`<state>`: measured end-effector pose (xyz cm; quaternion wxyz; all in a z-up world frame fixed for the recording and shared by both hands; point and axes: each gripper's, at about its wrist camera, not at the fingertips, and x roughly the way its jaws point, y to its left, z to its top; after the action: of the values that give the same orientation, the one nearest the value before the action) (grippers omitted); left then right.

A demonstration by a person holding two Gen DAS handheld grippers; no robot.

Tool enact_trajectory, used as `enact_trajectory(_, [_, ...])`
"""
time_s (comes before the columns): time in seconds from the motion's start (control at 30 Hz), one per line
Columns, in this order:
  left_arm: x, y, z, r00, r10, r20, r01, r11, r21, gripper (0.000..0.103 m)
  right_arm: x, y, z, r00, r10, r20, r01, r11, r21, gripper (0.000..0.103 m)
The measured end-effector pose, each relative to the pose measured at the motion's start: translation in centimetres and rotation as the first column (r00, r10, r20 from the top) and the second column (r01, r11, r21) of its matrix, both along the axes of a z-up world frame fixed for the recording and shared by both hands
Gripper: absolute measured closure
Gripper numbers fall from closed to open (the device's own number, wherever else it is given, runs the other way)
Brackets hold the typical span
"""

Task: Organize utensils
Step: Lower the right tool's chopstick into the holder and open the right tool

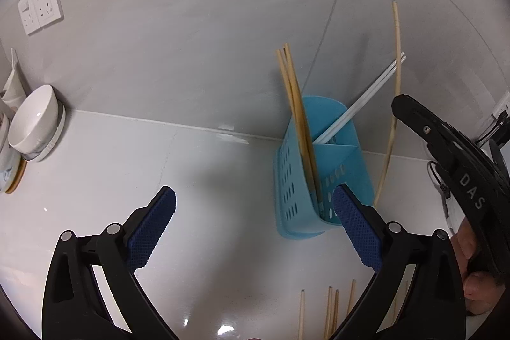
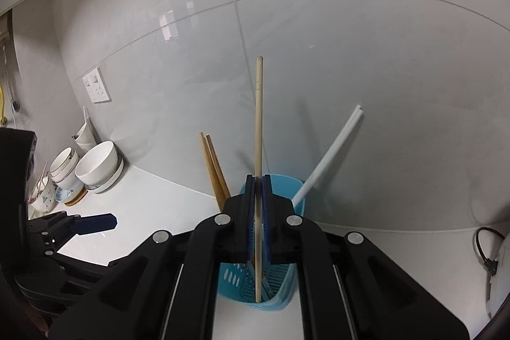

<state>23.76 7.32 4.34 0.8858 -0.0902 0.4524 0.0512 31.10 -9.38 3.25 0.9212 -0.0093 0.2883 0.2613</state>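
The right tongs (image 2: 258, 212) are clamped on one upright bamboo chopstick (image 2: 258, 123) whose lower end hangs beside the blue holder (image 1: 322, 168) standing on the white desk (image 1: 127, 168) against the tiled wall, while the left tongs (image 1: 255, 231) gape wide and empty just in front of it.

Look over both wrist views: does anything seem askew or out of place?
Yes. Several wooden chopsticks lie loose on the counter instead of in the blue utensil holder. Those inside, a wooden pair and a white pair, lean apart. The right gripper holds one more chopstick upright over the holder.
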Motion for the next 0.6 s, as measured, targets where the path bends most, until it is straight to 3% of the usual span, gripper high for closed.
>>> enact_trajectory(0.3, [0.3, 0.8, -1.0, 1.000, 0.013, -0.021, -0.014, 1.000, -0.003, 0.006, 0.0, 2.0, -2.3, 0.999, 0.018, 0.051, -0.016, 0.999, -0.032, 0.099])
enact_trajectory(0.6, [0.3, 0.8, -1.2, 0.999, 0.014, -0.031, -0.014, 1.000, -0.003, 0.006, 0.3, 2.9, -5.1, 0.999, 0.029, 0.026, -0.026, 0.995, -0.097, 0.099])
